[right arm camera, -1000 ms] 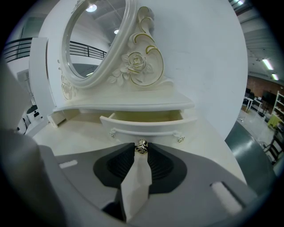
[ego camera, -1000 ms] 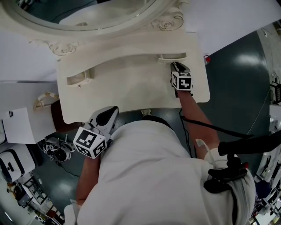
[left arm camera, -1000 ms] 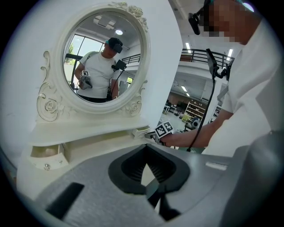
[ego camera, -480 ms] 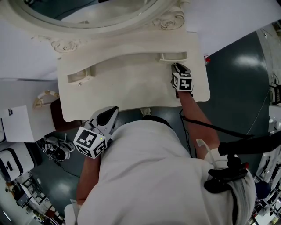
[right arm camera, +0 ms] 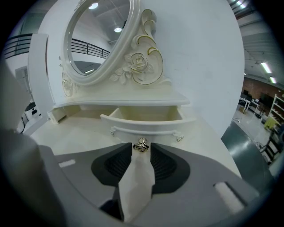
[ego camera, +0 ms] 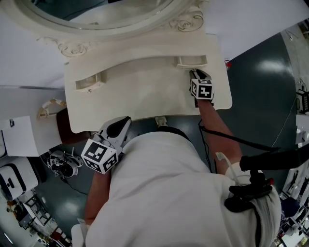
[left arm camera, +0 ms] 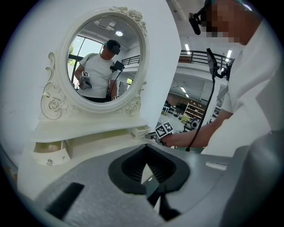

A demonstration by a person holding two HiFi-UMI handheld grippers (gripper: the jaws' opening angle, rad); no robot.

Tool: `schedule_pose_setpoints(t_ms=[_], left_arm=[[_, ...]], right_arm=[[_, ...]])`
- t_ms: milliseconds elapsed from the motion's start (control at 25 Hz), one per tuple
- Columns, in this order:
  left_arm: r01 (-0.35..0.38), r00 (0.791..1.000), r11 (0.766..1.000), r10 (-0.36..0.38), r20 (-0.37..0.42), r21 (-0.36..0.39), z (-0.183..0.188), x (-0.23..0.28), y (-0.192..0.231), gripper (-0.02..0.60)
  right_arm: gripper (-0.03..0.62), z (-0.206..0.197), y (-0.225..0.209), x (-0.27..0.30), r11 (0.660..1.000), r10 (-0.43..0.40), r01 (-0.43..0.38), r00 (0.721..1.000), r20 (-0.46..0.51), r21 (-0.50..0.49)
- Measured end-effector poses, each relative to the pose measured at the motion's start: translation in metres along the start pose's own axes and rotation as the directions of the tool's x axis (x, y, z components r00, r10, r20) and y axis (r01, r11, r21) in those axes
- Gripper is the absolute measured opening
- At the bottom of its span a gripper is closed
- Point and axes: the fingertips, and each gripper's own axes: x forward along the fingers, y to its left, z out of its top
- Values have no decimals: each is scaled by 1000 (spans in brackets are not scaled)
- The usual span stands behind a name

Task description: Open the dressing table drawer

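The left gripper is held back at the near edge of the tabletop, its fingers brought together on nothing. The right gripper, on an outstretched arm, is the nearer to the work: the knob is pinched between its fingertips. Just beyond them the drawer is seen part-way out, its front lying crosswise to the fingers, so a straight pull backward is judged to be called for.

In the head view the oval mirror is cut off by the top edge. The person's white shirt hides the dressing table's front middle. The right gripper covers the drawer knob. Goods on the far shelves are too small to make out.
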Motion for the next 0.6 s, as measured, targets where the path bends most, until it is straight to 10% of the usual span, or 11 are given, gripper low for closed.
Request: schedule_pose_setpoints(t_ms=[600], left_arm=[[59, 998, 998, -60, 13, 23, -27, -45, -4, 2]], right_arm=[[62, -43, 31, -58, 999, -38, 38, 999, -21, 13]])
